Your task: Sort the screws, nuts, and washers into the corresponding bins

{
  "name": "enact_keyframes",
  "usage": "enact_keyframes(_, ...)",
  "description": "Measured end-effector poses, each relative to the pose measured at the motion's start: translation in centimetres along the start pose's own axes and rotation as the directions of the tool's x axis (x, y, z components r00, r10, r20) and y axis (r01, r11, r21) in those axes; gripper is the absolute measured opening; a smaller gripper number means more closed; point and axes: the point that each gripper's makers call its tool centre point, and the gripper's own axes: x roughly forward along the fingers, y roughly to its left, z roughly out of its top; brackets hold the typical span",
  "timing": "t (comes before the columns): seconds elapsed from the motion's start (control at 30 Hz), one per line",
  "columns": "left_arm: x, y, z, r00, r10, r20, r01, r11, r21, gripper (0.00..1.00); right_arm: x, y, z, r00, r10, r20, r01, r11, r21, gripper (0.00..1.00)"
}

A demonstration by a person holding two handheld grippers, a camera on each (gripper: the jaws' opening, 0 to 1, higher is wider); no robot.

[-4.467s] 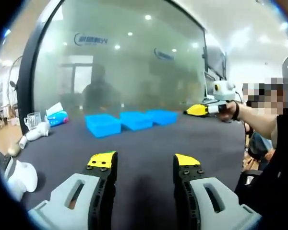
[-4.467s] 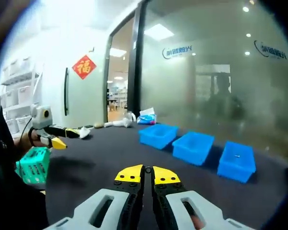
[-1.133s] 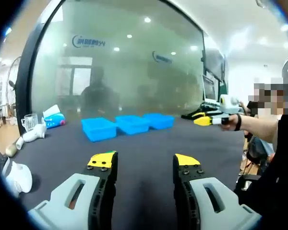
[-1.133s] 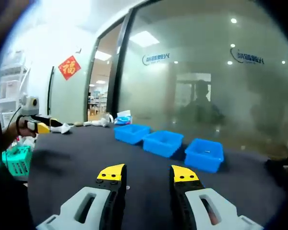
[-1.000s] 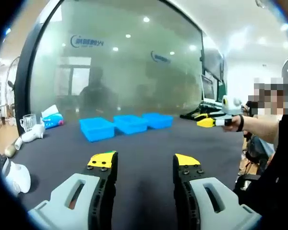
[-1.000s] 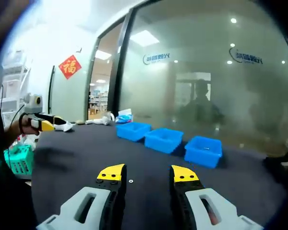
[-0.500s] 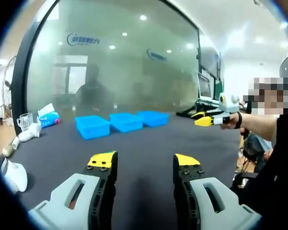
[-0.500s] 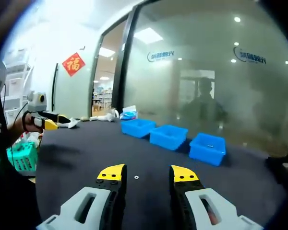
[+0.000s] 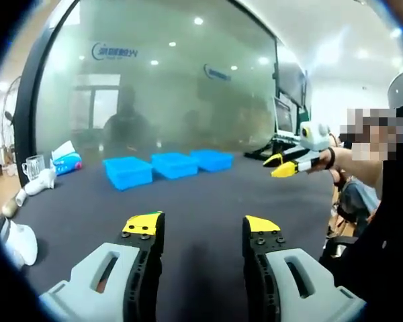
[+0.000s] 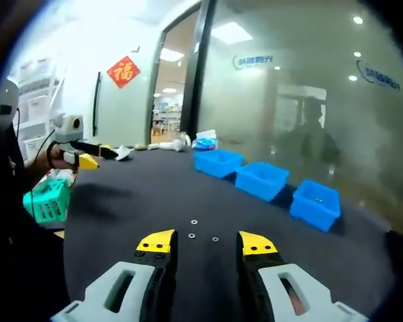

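- Three small ring-shaped parts, likely washers (image 10: 193, 222), lie loose on the dark tabletop (image 10: 141, 201), lower centre of the right gripper view, just ahead of the right claw (image 10: 205, 243).
- Three blue bins (image 10: 262, 180) stand in a row, right of centre, well apart from them.
- Right claw: jaws apart, empty.
- Left claw (image 9: 203, 225): jaws apart, empty, above bare cloth.
- Step in hand: approach. Next move likely calls for lowering the right claw over one washer and closing.
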Motion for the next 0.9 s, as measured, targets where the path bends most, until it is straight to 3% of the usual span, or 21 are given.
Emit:
enact_keyframes(0.17,-0.1,-0.1,-0.3,1.000,-0.008,-0.005,0.008,1.000,-0.005,0.46,0.8,0.8,0.2,0.995,0.072,-0.074,-0.077,0.995,-0.066,0.30)
enact_keyframes(0.4,-0.1,-0.4,-0.6,1.000,-0.023,-0.009,0.023,1.000,-0.017,0.46,2.8,1.6,0.7,0.973,0.148,-0.178,-0.173,0.976,-0.135,0.30)
enact_keyframes(0.5,-0.1,-0.4,-0.8,1.000,-0.024,-0.011,0.024,0.999,-0.021,0.46,3.6,2.0,0.6,0.955,0.185,-0.233,-0.220,0.967,-0.131,0.28)
enact_keyframes(0.6,-0.1,-0.4,-0.8,1.000,-0.027,-0.013,0.027,0.999,-0.020,0.46,4.2,2.3,0.1,0.925,0.221,-0.310,-0.277,0.949,-0.149,0.27)
enact_keyframes(0.9,-0.2,-0.3,-1.0,0.999,-0.031,-0.021,0.030,0.999,-0.020,0.46,7.4,2.5,-0.4,0.878,0.260,-0.402,-0.340,0.930,-0.142,0.22)
